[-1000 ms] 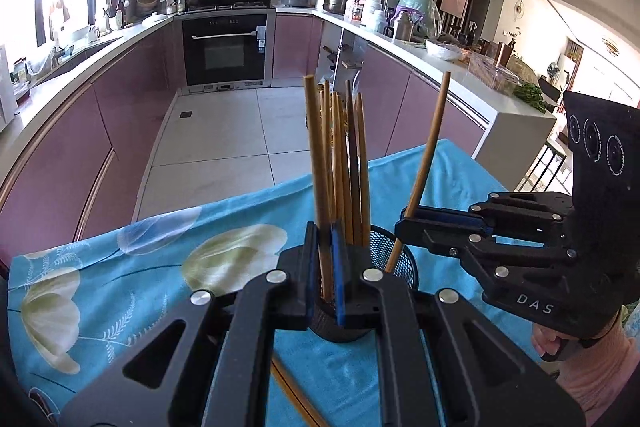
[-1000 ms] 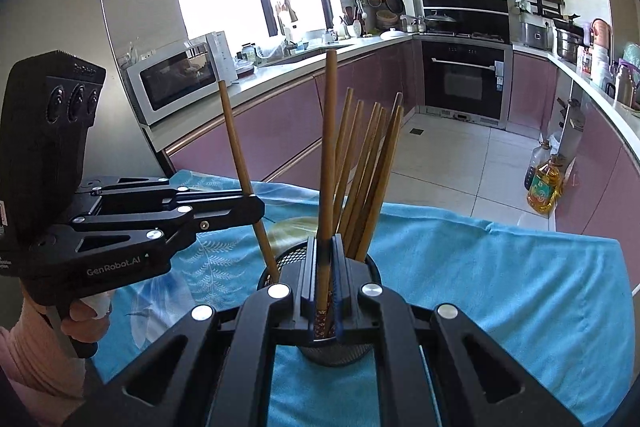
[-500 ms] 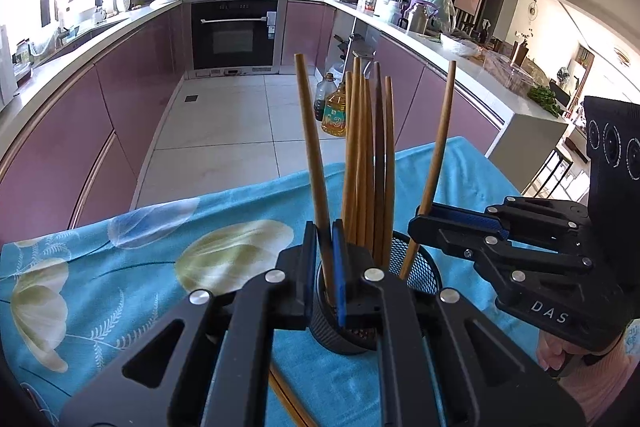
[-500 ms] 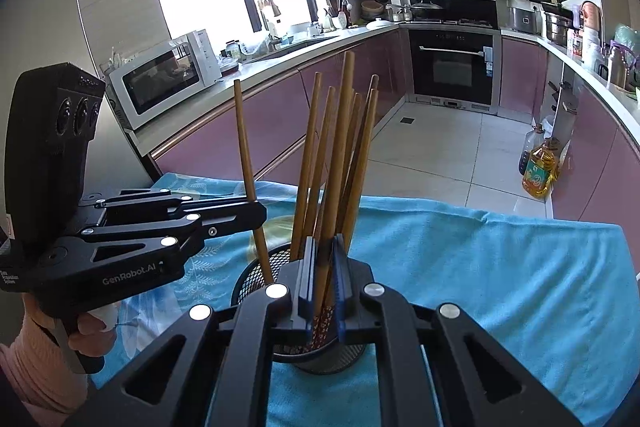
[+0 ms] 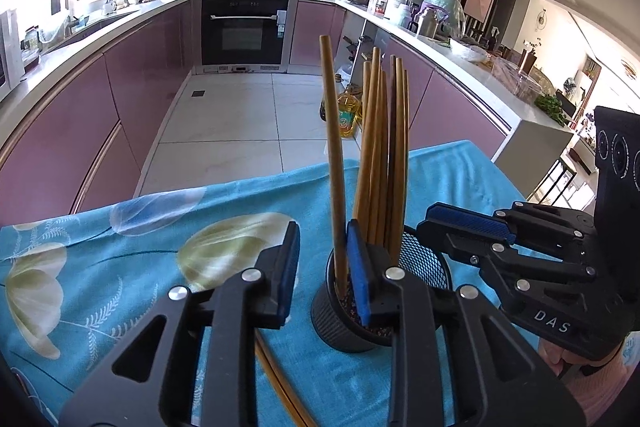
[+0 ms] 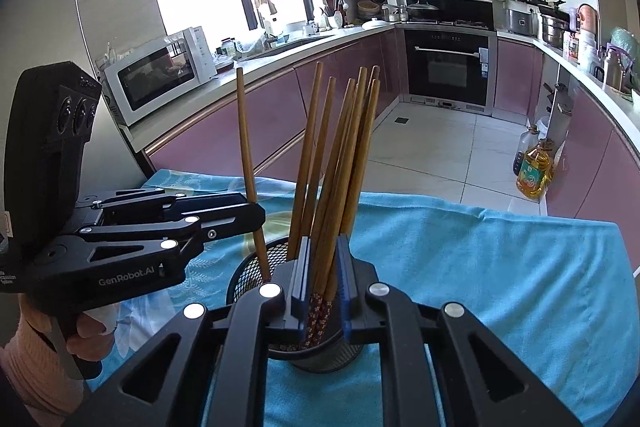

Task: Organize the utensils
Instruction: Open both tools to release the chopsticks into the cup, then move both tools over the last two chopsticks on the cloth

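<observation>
Left gripper (image 5: 320, 261) jaws opening, gap clear; single chopstick (image 5: 334, 167) stands between pads, leaning on right pad, tip in mesh holder (image 5: 424, 259). Right gripper (image 6: 322, 277) jaws opening slightly, chopstick bundle (image 6: 340, 163) between pads, contact unclear. Holder on blue cloth (image 6: 500, 267) on tabletop. Loose chopstick (image 5: 276, 379) on cloth.

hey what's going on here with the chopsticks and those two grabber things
A person is sorting wooden chopsticks into a black mesh holder on a blue floral cloth. The left gripper is opening around the chopstick it has stood in the holder. The right gripper is opening too, with a chopstick between its pads. One loose chopstick lies on the cloth.
</observation>
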